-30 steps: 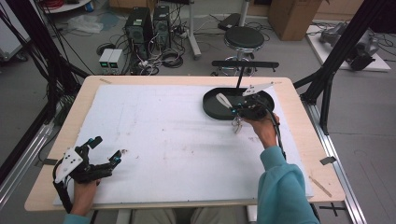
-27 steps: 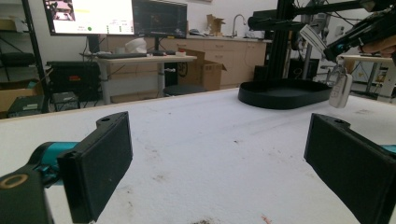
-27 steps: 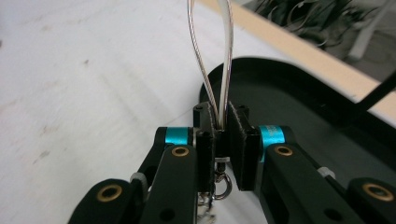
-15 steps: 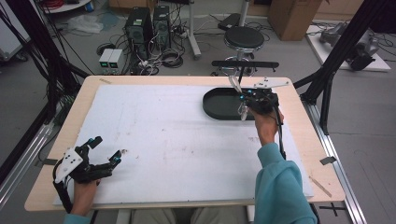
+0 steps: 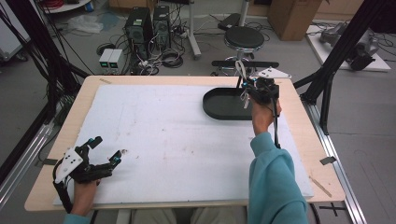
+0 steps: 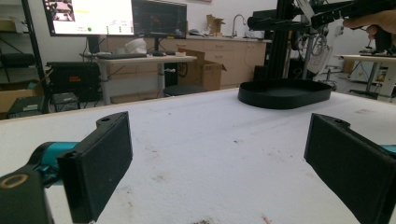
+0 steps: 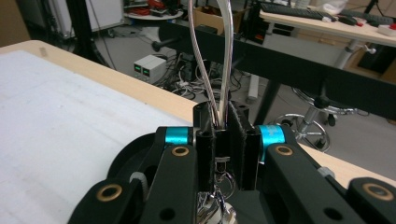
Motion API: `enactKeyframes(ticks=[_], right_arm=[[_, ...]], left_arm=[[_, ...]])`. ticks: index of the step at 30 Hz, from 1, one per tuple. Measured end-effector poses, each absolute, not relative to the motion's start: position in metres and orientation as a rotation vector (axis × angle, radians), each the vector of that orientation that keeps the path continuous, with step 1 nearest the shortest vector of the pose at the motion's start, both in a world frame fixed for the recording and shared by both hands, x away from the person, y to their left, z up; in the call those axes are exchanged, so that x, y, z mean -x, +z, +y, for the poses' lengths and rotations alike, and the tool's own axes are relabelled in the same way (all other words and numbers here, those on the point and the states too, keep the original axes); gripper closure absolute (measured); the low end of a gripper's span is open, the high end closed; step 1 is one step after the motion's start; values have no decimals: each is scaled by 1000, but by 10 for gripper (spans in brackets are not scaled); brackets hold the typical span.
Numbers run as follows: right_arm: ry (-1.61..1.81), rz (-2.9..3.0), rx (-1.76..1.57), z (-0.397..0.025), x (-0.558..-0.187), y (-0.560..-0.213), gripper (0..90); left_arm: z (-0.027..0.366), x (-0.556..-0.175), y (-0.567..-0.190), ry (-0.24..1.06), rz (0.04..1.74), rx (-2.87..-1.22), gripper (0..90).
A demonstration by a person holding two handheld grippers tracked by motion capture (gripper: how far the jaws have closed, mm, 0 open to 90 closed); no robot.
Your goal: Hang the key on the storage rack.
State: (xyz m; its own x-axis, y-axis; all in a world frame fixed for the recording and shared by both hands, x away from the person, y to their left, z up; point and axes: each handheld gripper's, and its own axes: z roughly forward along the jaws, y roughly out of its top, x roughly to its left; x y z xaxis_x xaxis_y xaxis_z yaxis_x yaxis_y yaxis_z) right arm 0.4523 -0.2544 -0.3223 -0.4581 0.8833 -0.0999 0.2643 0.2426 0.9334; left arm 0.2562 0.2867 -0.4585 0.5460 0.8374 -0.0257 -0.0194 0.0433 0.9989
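Observation:
A black oval tray point(image 5: 219, 103) lies at the back right of the white board; in the left gripper view the tray point(image 6: 285, 93) is far ahead. My right gripper point(image 5: 244, 87) hangs above the tray's right end, shut on a thin white cord loop point(image 5: 239, 69) that sticks up past its jaws. In the right gripper view the cord loop point(image 7: 227, 56) rises from the closed right gripper point(image 7: 223, 126), and small metal rings point(image 7: 224, 179) dangle below. At the near left corner my left gripper point(image 5: 107, 150) rests open and holds nothing. Its jaws stand wide apart in the left gripper view point(image 6: 219, 135).
The white foam board point(image 5: 177, 135) covers most of the wooden table point(image 5: 306, 140). Behind the table's far edge stand a black stool point(image 5: 243, 37) and computer towers point(image 5: 149, 23) with cables on the floor. Black frame posts point(image 5: 336, 60) rise at the right.
My right gripper has lifted the cord out of the tray and moved up and to the back right. The left gripper has stayed in place.

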Motion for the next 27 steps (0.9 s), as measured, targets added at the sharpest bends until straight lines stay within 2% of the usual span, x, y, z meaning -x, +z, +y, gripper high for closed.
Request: enactKeyframes(ticks=[27], right_arm=[[1119, 1816, -1123, -245, -480, -351, 823]], left_arm=[[287, -256, -459, 766, 771, -1381, 82]])
